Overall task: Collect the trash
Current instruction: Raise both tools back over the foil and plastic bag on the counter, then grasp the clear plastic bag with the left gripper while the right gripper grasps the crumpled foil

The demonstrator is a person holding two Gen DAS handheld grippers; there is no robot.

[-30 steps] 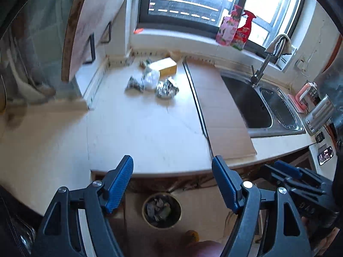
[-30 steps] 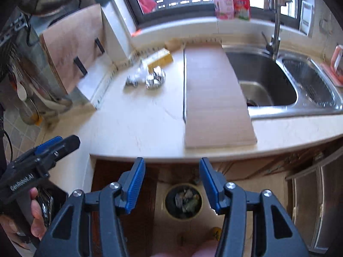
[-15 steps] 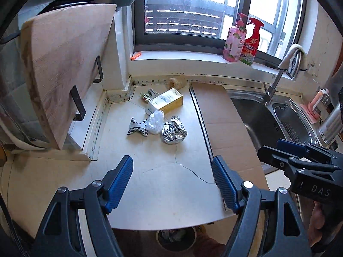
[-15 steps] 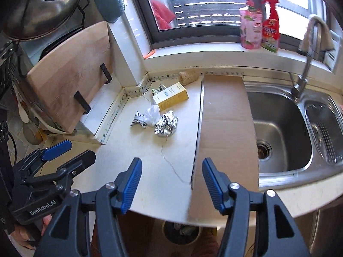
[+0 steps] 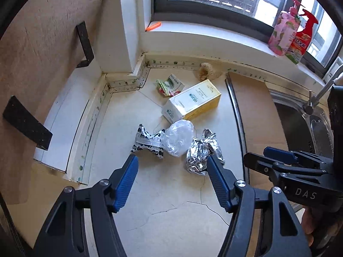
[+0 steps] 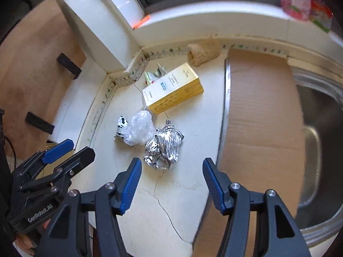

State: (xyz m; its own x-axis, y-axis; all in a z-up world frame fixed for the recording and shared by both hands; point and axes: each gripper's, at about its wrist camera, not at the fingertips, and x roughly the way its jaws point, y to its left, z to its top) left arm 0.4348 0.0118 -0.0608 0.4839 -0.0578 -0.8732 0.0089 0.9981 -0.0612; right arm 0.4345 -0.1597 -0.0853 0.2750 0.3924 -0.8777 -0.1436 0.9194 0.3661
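Observation:
A small pile of trash lies on the pale countertop (image 5: 171, 197). It holds a crumpled foil ball (image 5: 201, 154) (image 6: 164, 150), a clear plastic wad (image 5: 178, 138) (image 6: 139, 129), a black-and-white wrapper (image 5: 148, 142) (image 6: 121, 126), a yellow-and-white box (image 5: 193, 102) (image 6: 171, 87) and a green-and-red packet (image 5: 169, 84) (image 6: 154, 75). My left gripper (image 5: 171, 162) (image 6: 80, 148) points down just short of the wrapper and wad. Its jaws are closing with nothing between them. My right gripper (image 6: 171, 165) (image 5: 265, 157) stands open just short of the foil ball, empty.
A cardboard sheet (image 5: 253, 111) (image 6: 261, 115) lies right of the pile, partly over the steel sink (image 6: 321, 150). A wooden cutting board (image 5: 32, 53) leans at the left. A fibre scrubber (image 6: 202, 51) sits by the back wall. Two bottles (image 5: 289, 34) stand on the sill.
Both grippers moved forward from above the floor bin at the counter's edge to just short of the trash pile. The left jaws have narrowed and the right jaws have widened a little.

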